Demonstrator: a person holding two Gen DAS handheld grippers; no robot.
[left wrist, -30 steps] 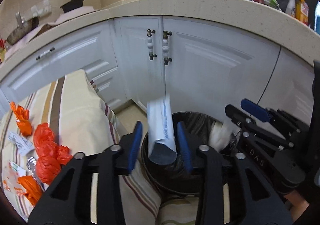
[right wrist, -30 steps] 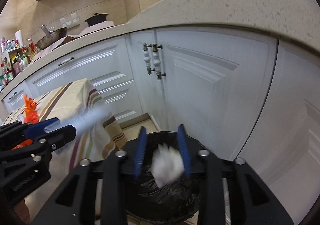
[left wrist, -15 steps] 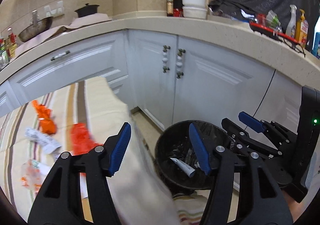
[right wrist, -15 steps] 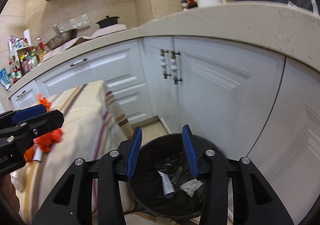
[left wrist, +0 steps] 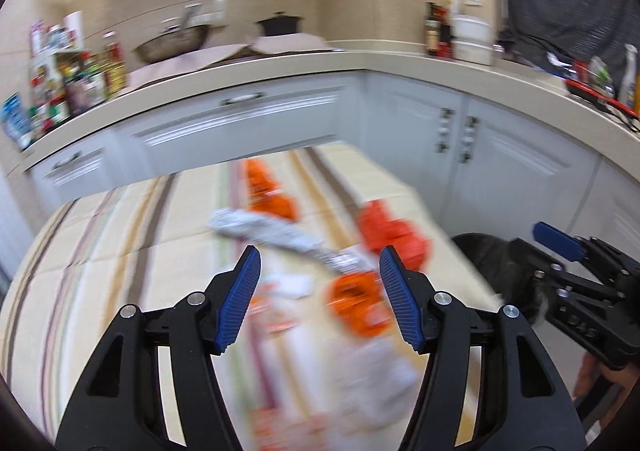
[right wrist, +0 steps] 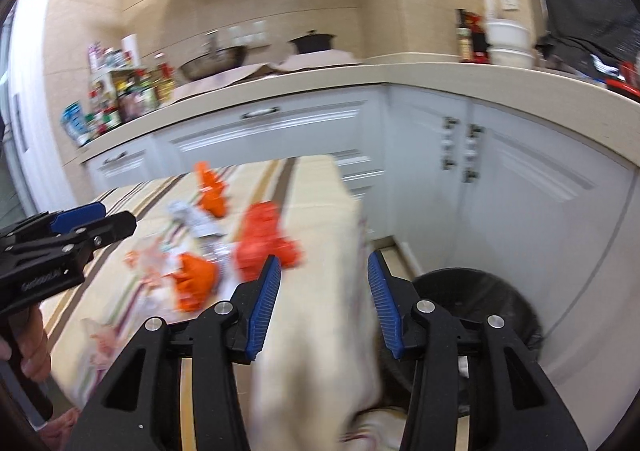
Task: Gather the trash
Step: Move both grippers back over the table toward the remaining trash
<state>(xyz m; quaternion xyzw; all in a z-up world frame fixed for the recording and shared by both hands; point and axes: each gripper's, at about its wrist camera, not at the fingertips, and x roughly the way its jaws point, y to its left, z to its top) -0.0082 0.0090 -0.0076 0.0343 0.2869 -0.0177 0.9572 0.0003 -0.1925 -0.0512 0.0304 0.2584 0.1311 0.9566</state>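
Your two grippers stood over a striped tablecloth (left wrist: 100,251) in a kitchen whose white cabinets (right wrist: 540,191) and pale counter (left wrist: 280,71) ran along the back. The cloth was smeared by motion, so most of the litter on it was hard to read. The black-lined trash bin (right wrist: 488,295) sat on the floor just off the cloth's right edge, its lower rim cut off behind your right gripper (right wrist: 324,299). That gripper's jaws, which had just been widening, stood apart with nothing between them, framing the cloth's draped corner. Your left gripper (left wrist: 318,297) was likewise spread and empty above the cloth's near right part. Orange wrappers (left wrist: 394,233) lay near the right edge and toward the far edge; a crumpled silvery wrapper (left wrist: 272,231) lay between them. Paler scraps nearer you blurred beyond telling.
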